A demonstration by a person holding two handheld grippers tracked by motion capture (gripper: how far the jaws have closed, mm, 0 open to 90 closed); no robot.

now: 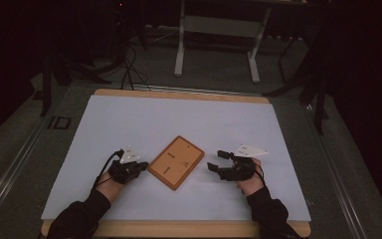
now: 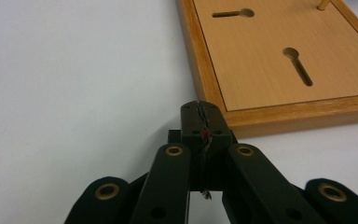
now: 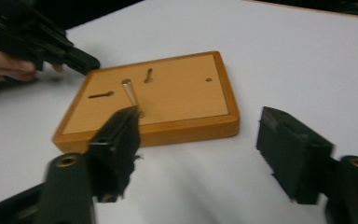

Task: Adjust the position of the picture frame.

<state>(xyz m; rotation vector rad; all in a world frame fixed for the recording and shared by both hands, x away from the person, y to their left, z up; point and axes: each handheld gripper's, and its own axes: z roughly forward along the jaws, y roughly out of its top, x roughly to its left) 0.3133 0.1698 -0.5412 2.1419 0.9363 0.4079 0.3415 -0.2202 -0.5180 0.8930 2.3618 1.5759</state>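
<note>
The slotted wooden board (image 1: 176, 162) was found mid-table between the left gripper (image 2: 200, 112), jaws pressed together empty at its near corner, and the right gripper (image 3: 200, 149), spread wide; squarer alignment was judged advisable before grasping.

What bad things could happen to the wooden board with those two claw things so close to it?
1. The shut left gripper has its tip right at the edge of the flat orange-brown wooden board, so a push might slide the board across the smooth white table cover.
2. A thin upright peg stands in the board. The open right gripper faces it and might knock it over.
</note>
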